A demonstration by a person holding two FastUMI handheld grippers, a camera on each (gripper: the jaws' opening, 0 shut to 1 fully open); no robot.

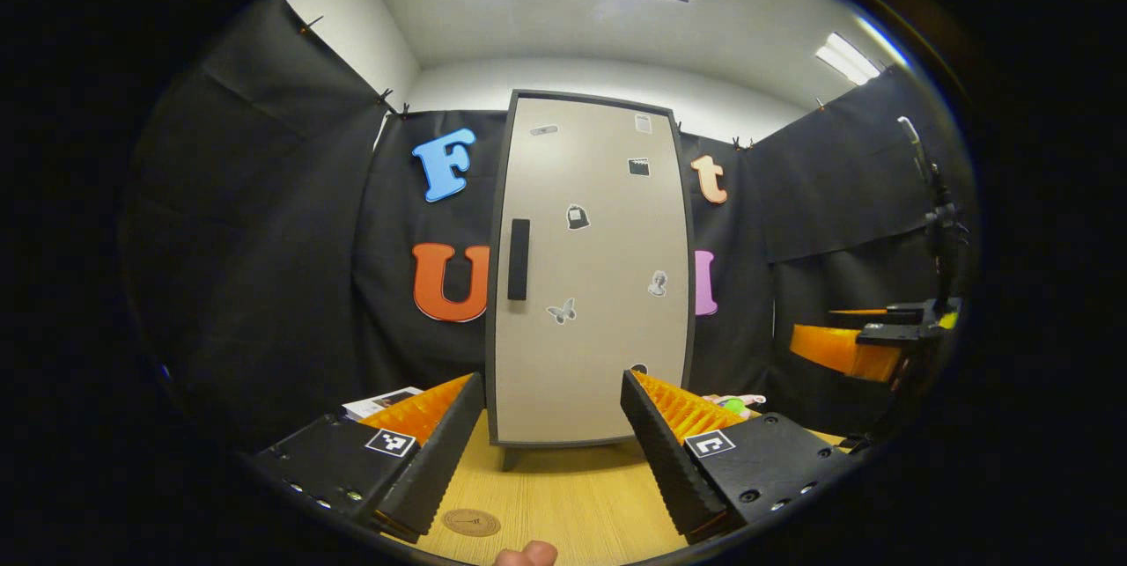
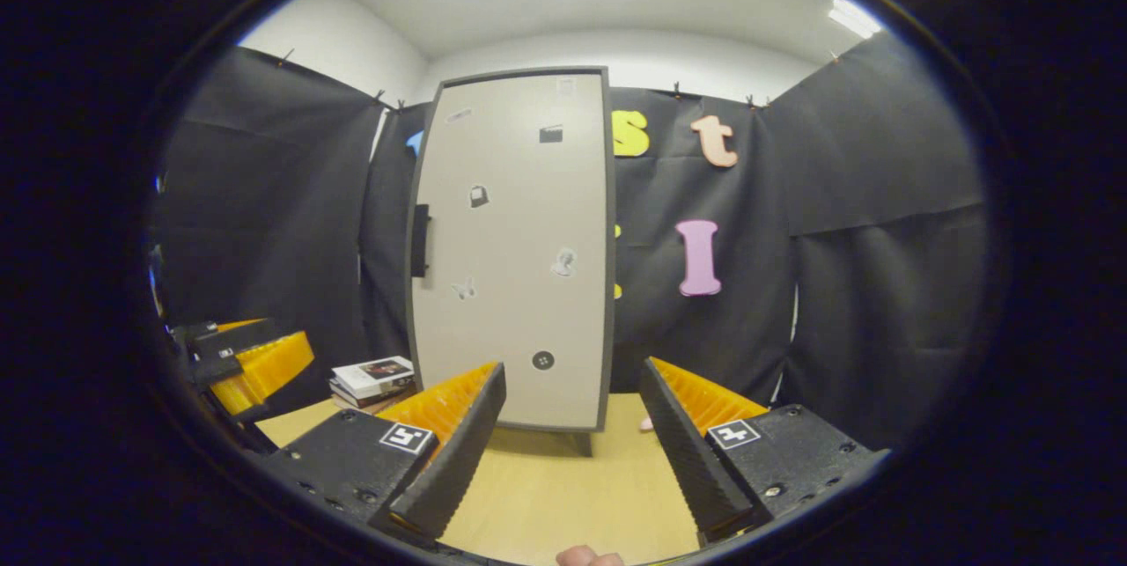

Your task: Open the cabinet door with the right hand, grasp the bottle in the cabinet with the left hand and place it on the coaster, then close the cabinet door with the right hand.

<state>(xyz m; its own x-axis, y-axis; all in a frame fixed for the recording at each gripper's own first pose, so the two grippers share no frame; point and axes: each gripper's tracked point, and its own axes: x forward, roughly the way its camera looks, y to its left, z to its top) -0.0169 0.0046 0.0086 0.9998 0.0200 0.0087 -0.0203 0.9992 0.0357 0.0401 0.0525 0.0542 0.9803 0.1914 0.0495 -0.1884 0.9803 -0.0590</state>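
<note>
A tall beige cabinet (image 1: 590, 267) with a dark frame stands at the back of the wooden table, its door closed. A black vertical handle (image 1: 519, 259) sits on the door's left side. The right gripper view has the same cabinet (image 2: 515, 249) and handle (image 2: 420, 240) left of centre. A round brown coaster (image 1: 471, 522) lies on the table between the fingers of my left gripper (image 1: 555, 460), which is open and holds nothing. My right gripper (image 2: 572, 452) is open too, empty, well short of the door. The closed door hides the cabinet's inside.
A stack of books (image 2: 374, 378) lies on the table left of the cabinet. The other gripper (image 1: 867, 341) hangs at the right edge of the left gripper view. A small pink and green object (image 1: 735, 403) lies right of the cabinet. Black cloth walls surround the table.
</note>
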